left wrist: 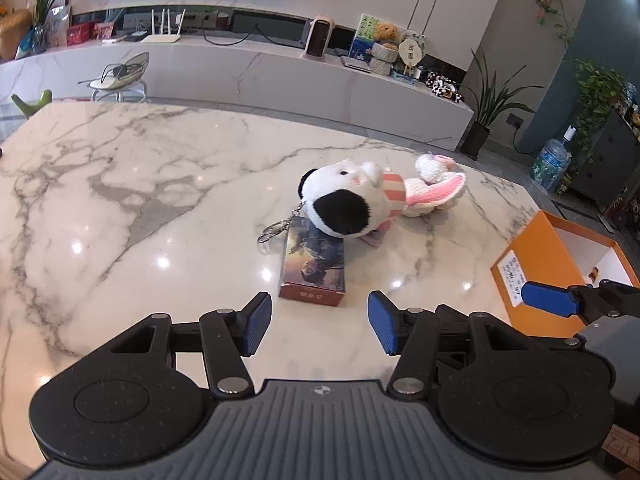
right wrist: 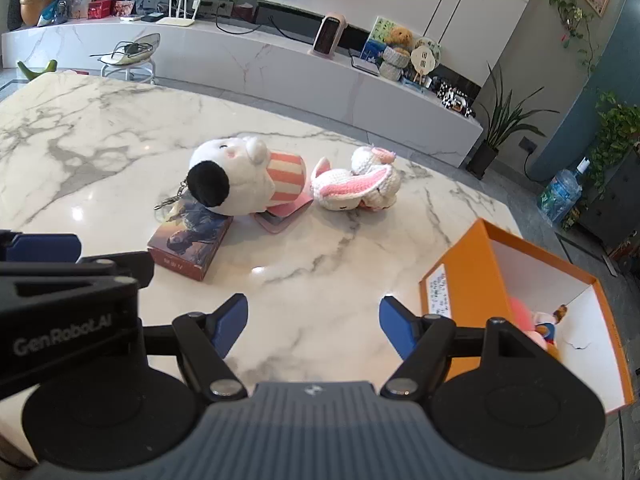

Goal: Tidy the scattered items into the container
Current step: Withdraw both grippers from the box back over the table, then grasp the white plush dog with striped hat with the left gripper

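card box [left wrist: 313, 270] | just ahead of left claw [left wrist: 319, 325] | claw empty, apparently

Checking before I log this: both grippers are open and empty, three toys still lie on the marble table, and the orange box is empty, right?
Not quite. The orange box isn't empty: the right wrist view shows a pink toy already inside. The rest stands.
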### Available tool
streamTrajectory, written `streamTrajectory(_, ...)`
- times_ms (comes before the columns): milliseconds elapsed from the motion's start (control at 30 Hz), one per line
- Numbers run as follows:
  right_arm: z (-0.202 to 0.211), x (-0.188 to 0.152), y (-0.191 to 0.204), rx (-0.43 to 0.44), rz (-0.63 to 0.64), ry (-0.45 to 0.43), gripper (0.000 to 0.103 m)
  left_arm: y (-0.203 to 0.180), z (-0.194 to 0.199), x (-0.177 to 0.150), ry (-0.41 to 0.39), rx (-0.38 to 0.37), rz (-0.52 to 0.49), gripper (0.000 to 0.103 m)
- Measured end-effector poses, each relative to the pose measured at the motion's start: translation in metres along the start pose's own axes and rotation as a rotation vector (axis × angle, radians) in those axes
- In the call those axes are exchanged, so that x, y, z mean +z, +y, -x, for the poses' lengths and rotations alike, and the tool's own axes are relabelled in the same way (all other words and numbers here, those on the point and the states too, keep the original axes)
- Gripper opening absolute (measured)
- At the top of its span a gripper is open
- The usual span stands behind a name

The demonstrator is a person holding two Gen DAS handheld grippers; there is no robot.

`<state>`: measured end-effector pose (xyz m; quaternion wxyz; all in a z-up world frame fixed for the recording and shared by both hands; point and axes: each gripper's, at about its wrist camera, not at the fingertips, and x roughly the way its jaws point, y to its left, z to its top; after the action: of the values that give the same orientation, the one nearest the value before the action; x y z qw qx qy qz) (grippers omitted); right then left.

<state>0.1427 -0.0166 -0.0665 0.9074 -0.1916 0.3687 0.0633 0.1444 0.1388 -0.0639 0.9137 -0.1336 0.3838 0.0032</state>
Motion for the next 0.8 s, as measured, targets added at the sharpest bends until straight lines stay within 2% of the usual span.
streamTrajectory(233,-0.041,0.007,-0.002,0.0,-0.048,0.05,0.075,0.009,-0.027,0.008,0.002,0.018,0.026,0.064)
streamTrajectory(500,-0.082,0.011,-0.016,-0.006,-0.119,0.096,0.075,0.008,-0.054,0.024,-0.031,0.03,0.028,0.073)
streamTrajectory(800,-0.109,0.012,-0.033,-0.002,-0.186,0.119,0.075,-0.004,-0.077,0.047,-0.07,-0.009,0.005,0.078)
